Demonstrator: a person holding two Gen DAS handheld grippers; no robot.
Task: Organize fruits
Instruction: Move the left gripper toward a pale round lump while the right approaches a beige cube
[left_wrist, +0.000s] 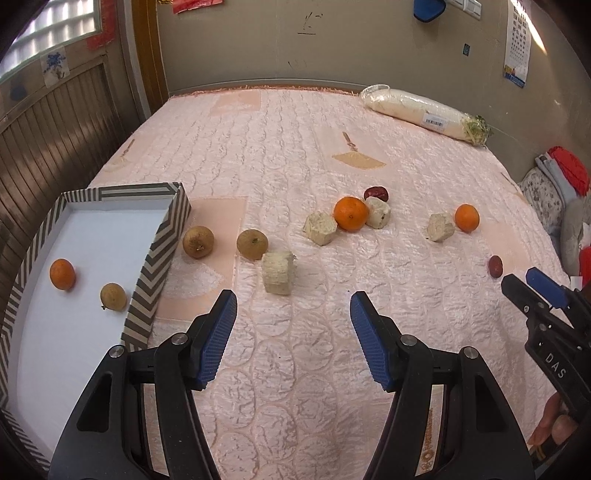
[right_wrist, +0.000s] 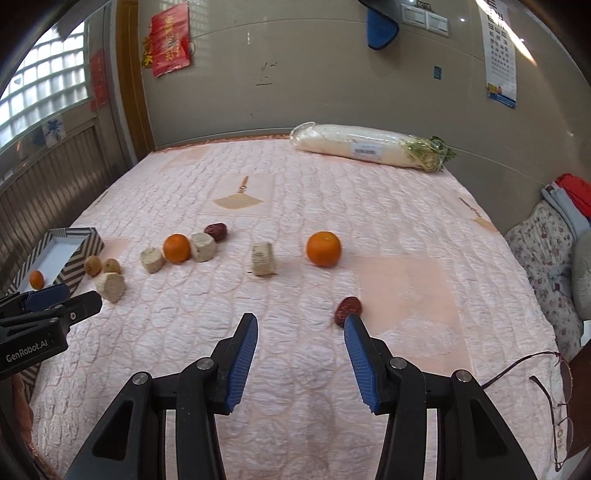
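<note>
1. My left gripper hangs released over the bed, nothing between its blue pads.
2. My right gripper is released too; a red date lies just past its right pad.
3. The striped box sits at nine o'clock, holding one orange and one brown fruit.
4. Two brown fruits lie just beside the box's wall.
5. Two more oranges, pale cut chunks and another date are scattered toward twelve and two o'clock.
6. A wrapped radish lies at the far edge.
</note>
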